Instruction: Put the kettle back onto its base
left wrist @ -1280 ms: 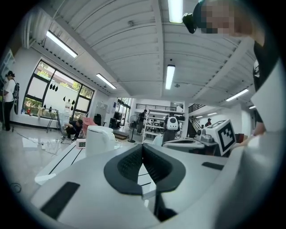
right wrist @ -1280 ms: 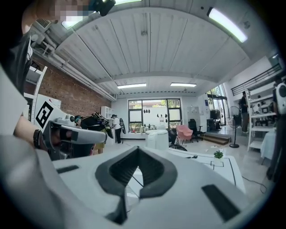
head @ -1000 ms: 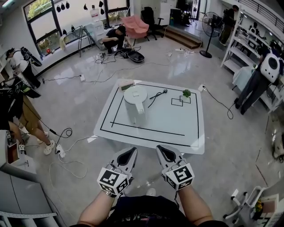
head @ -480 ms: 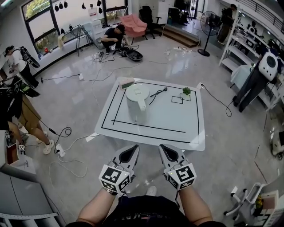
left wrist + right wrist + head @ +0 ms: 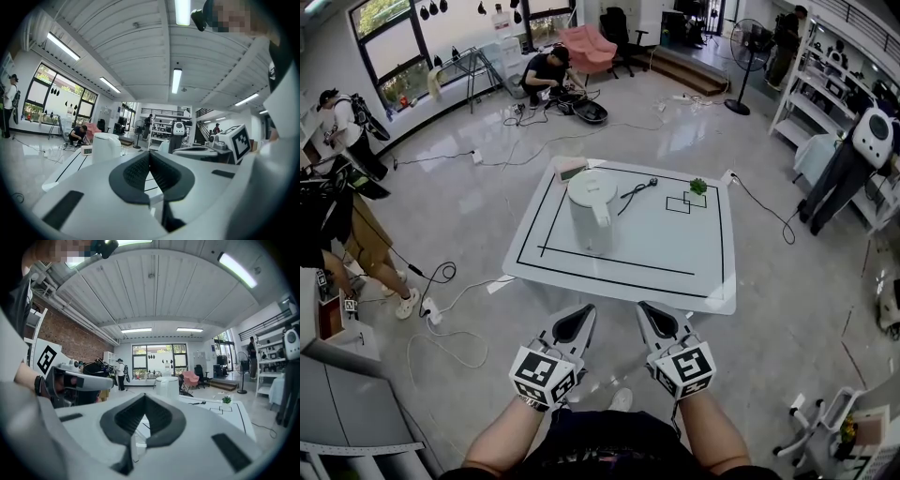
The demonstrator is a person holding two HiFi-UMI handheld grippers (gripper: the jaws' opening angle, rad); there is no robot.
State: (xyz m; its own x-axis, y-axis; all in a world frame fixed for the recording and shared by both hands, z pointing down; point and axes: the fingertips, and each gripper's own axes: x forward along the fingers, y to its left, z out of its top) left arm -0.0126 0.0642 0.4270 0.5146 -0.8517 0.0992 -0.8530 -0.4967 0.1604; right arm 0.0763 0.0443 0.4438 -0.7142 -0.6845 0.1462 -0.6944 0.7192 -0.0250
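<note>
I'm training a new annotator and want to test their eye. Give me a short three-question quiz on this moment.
1. True or false: the white kettle stands on the table, inside the black tape outline.
2. Where is the small green plant? A) on top of the kettle. B) in a taped square near the table's far right corner. C) on the floor.
3. Fill in: the left tongs and the right tongs are both ____, with nothing between them, and are held short of the table.

Key: 1 true; 2 B; 3 shut.
</note>
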